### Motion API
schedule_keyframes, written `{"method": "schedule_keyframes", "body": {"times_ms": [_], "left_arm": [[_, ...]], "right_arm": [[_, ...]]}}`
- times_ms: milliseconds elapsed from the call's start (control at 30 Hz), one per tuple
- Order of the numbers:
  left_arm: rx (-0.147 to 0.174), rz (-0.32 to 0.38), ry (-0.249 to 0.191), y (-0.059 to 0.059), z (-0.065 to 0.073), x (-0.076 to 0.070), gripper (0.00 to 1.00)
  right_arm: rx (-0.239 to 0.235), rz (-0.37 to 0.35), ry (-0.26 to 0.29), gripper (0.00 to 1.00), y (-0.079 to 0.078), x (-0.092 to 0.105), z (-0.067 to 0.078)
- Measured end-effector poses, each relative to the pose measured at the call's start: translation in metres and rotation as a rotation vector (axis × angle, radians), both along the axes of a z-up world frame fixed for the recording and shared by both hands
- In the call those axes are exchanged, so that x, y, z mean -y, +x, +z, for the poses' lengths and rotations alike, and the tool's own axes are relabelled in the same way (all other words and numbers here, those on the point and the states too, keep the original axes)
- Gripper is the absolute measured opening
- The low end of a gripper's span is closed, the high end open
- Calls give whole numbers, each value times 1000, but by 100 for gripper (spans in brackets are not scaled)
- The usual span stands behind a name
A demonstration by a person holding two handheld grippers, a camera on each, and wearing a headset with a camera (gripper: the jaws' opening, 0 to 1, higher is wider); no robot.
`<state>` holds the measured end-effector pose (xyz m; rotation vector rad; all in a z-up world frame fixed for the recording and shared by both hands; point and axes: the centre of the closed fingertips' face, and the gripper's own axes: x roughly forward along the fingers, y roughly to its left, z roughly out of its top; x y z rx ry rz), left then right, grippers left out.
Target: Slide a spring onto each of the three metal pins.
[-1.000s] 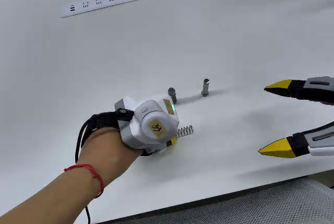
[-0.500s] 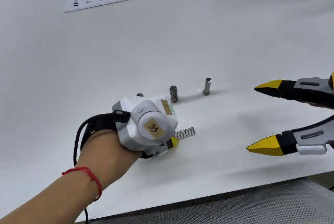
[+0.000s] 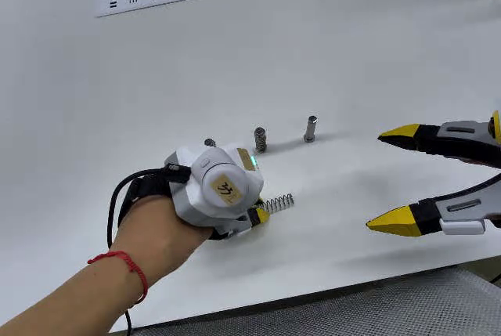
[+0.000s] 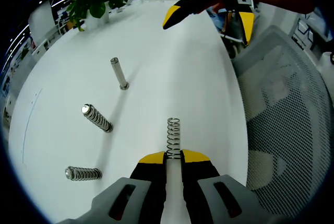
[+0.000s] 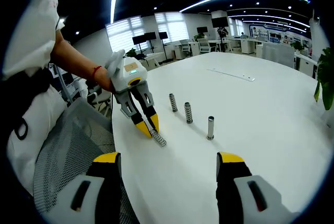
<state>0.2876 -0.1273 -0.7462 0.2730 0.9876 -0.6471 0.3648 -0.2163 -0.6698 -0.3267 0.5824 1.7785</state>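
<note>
Spring (image 3: 279, 202) is gripped by one end between the closed yellow tips of the left gripper (image 3: 258, 214), low over the white table (image 3: 352, 54), near and left of the bare pin (image 3: 311, 128). Coils are already carried by the middle pin (image 3: 260, 139) and the left pin (image 4: 83, 173). The right gripper (image 3: 383, 182) is held wide open, well apart at the right.
</note>
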Motion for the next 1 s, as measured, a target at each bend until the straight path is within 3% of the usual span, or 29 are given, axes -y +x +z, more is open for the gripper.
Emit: {"method": "schedule_keyframes", "body": {"times_ms": [200, 433, 700, 800, 900, 1000], "left_arm": [[37, 20, -61, 3, 14, 9, 10], [129, 100, -191, 10, 48, 18, 10], [281, 206, -342, 23, 102, 18, 10], [349, 256, -419, 31, 130, 17, 10], [409, 277, -465, 37, 152, 16, 10], [453, 296, -504, 41, 170, 15, 10]], "right_arm": [[-21, -3, -4, 72, -4, -2, 2], [-73, -28, 16, 64, -11, -13, 23], [-257, -167, 170, 50, -10, -44, 79], [-332, -215, 226, 43, -9, -55, 99], [-342, -228, 237, 36, -9, -62, 107], [-386, -235, 266, 33, -12, -70, 120]]}}
